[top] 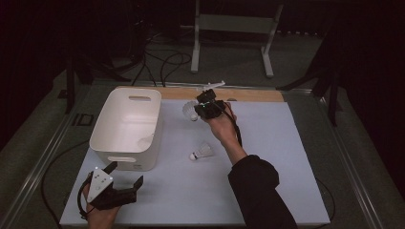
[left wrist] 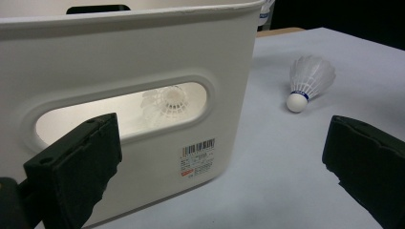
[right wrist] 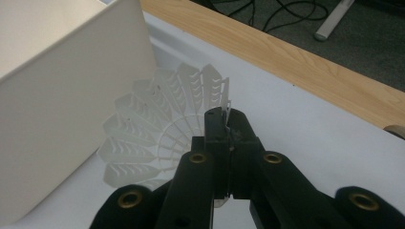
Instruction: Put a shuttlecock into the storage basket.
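Nearest the high camera, at the bottom left, we see our left gripper (top: 125, 177) resting low over the white table (top: 286, 181), its jaws spread wide with nothing between them. From the left gripper view, those two black jaws frame the near end wall of the white bin (left wrist: 143, 71), which carries a barcode label (left wrist: 197, 159) below an oval handle slot. Through that slot we note one shuttlecock inside the bin (left wrist: 167, 104), lying on the bin floor. A second shuttlecock on the table (left wrist: 308, 82) lies on its side to the right of the bin, cork end toward us, well apart from both grippers; in the high view it sits near the table's middle (top: 201, 152). Our right gripper (top: 199, 109) is held up over the far part of the table, just beside the bin's far right corner. Its jaws are pressed together and pinch the rim of a white plastic shuttlecock skirt; in the right gripper view, the held shuttlecock (right wrist: 157, 138) fans out to the left of the closed jaws, close to the bin's outer wall (right wrist: 62, 109). We cannot tell whether the skirt touches that wall. A wooden strip (right wrist: 296, 62) runs along the table's far edge beyond it.
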Demonstrator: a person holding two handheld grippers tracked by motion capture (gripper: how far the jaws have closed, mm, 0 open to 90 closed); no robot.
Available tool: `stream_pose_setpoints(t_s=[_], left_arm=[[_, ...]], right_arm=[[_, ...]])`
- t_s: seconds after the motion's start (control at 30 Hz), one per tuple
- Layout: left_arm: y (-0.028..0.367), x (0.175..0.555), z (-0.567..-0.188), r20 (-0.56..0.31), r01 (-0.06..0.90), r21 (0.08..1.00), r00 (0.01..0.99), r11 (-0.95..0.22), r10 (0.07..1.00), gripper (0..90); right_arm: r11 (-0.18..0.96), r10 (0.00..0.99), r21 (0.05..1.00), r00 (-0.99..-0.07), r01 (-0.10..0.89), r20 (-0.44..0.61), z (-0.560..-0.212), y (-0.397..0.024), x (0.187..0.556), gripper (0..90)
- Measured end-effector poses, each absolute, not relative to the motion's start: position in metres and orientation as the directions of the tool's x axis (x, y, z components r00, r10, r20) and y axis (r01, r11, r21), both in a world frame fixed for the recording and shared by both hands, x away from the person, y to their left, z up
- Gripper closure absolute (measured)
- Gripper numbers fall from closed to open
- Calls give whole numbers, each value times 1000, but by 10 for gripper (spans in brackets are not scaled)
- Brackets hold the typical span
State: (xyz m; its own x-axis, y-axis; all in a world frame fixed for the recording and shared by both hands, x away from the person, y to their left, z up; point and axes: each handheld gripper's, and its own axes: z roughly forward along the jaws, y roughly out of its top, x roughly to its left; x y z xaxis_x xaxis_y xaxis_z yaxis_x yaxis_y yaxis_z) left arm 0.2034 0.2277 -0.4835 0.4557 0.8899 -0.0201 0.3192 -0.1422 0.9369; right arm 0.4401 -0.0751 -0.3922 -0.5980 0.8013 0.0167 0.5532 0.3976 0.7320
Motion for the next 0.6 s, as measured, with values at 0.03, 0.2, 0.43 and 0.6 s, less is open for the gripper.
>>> stream_pose_setpoints(t_s=[0.03, 0.2, 0.43, 0.6], left_arm=[[228, 203, -484, -20, 319, 937, 456, -142, 890, 3], [228, 203, -484, -21, 319, 937, 455, -141, 890, 3], [228, 203, -484, -20, 319, 937, 455, -142, 890, 3], [228, 203, -484, -24, 317, 938, 454, -136, 891, 3]], right_arm=[[395, 801, 733, -598, 553, 19, -391, -75, 440, 889], [388, 800, 740, -599, 549, 25, -388, -75, 440, 889], [381, 796, 748, -604, 543, 33, -384, -75, 439, 889], [377, 794, 755, -607, 536, 34, -379, -73, 438, 889]])
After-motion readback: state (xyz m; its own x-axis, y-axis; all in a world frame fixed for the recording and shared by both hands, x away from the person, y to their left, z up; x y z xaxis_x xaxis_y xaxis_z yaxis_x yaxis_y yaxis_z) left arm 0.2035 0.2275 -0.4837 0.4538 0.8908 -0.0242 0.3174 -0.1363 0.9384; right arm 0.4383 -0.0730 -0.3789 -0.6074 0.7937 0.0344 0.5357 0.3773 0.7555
